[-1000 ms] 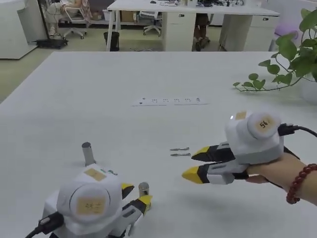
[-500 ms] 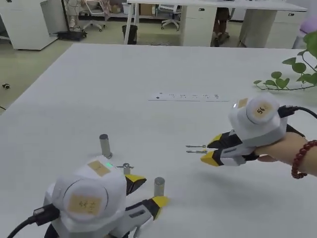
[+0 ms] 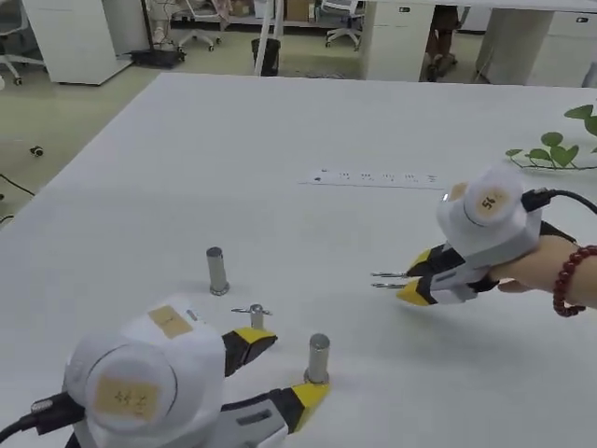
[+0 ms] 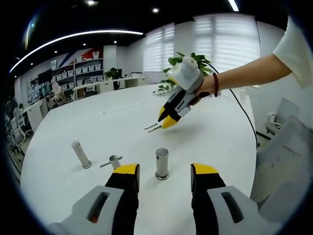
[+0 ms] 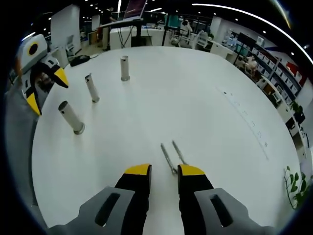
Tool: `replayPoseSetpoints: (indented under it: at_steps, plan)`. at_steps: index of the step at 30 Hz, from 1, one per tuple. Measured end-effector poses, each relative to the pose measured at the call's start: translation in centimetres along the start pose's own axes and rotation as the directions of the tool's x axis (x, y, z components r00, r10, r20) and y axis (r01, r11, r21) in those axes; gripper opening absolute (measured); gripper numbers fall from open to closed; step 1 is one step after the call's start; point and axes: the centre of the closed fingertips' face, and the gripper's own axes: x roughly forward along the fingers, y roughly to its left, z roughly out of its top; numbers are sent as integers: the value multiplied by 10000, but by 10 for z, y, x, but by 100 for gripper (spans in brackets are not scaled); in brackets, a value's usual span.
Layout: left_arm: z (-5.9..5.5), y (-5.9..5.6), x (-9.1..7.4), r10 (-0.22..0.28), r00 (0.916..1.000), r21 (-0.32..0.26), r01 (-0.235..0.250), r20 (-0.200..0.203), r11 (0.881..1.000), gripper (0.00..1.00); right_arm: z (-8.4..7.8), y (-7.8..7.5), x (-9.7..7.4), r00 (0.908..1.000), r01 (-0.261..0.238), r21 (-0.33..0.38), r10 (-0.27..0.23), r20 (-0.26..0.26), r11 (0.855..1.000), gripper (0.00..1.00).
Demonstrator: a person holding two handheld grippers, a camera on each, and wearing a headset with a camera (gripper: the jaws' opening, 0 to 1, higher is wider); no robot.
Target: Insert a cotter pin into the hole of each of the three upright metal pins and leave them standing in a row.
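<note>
White workbench (image 3: 280, 140) carries three upright metal pins (image 3: 216, 271) in a slanted row, and the middle pin (image 3: 256, 319) has an inserted cotter pin (image 3: 239, 310) through it. At 7 o'clock in the head view, the left gripper (image 3: 278, 366) gapes wide and empty, with the nearest pin (image 4: 162, 163) just ahead between its jaws. At 3 o'clock, the right gripper (image 3: 411, 279) is partly open. Two loose cotter pins (image 5: 171, 155) lie flat between its tips, ungripped.

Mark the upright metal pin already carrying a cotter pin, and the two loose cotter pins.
Upright grey metal pin with cotter pin (image 3: 256, 320): head view, shaft.
Two loose silver cotter pins (image 3: 388, 275): head view, upper one's middle.
</note>
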Motion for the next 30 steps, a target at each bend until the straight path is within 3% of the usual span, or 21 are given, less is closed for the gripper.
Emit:
replayPoseSetpoints:
  at_steps: [5,16,23,30]
  plan:
    - [-3,2,-4,17,9999,85,-16,-112,10000,45,-5,-5,6,9997,-108,-6,108,-201,9999,21]
    - [-1,2,-9,-77,10000,-5,77,33,10000,45,-8,-7,12,9987,-361,131,365,-360,9993,14]
    - [-1,7,-11,36,10000,-157,-35,79,9999,45,-8,2,15,9929,-959,109,965,-692,9953,6]
    - [-4,10,-14,121,9999,-250,-120,26,9996,44,-8,0,15,9916,-908,127,915,-918,9958,5]
